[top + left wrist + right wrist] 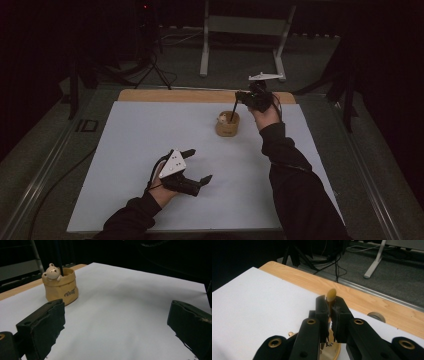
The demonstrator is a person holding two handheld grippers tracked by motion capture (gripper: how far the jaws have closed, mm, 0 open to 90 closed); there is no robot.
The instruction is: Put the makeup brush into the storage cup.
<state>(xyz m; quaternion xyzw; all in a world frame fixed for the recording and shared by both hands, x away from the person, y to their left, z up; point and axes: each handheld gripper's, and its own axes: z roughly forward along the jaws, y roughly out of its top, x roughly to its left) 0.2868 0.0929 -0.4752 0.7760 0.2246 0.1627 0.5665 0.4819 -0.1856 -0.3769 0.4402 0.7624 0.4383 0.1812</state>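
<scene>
**Right gripper clamped on a dark pen at the bear pot; left gripper idle with jaws apart**

High view: the right gripper [246, 98] is held above the far right part of the white sheet [150, 150], over the tan pot [227, 125]. A dark pen [234, 111] slants from the jaws down into the pot's mouth. The pot stands on the sheet, near its far edge and just short of the bare wooden strip [150, 95] of the table. The left gripper [199, 166] is held in the person's left hand [162, 187] low over the near part of the sheet, well apart from the pot, its jaws spread with nothing between them.

Right gripper view: this adds the grip itself. The right gripper [329, 312] has its two jaws drawn together on the pen, whose rounded yellowish end [331, 294] sticks out just beyond the pads. Part of the pot's rim [334, 350] is visible below, between the jaw arms. A grey round fitting [377, 316] sits in the wooden strip to the right.

Left gripper view: this supplies the pot's face, which the other views do not give. The pot [61, 287] is shaped like a small sack with printed lettering, and a pale bear figure [52, 272] leans over its rim. A dark shaft [59, 255] rises upright from the mouth behind the bear. The left gripper [115, 325] frames only bare sheet between its widely parted jaws.
</scene>
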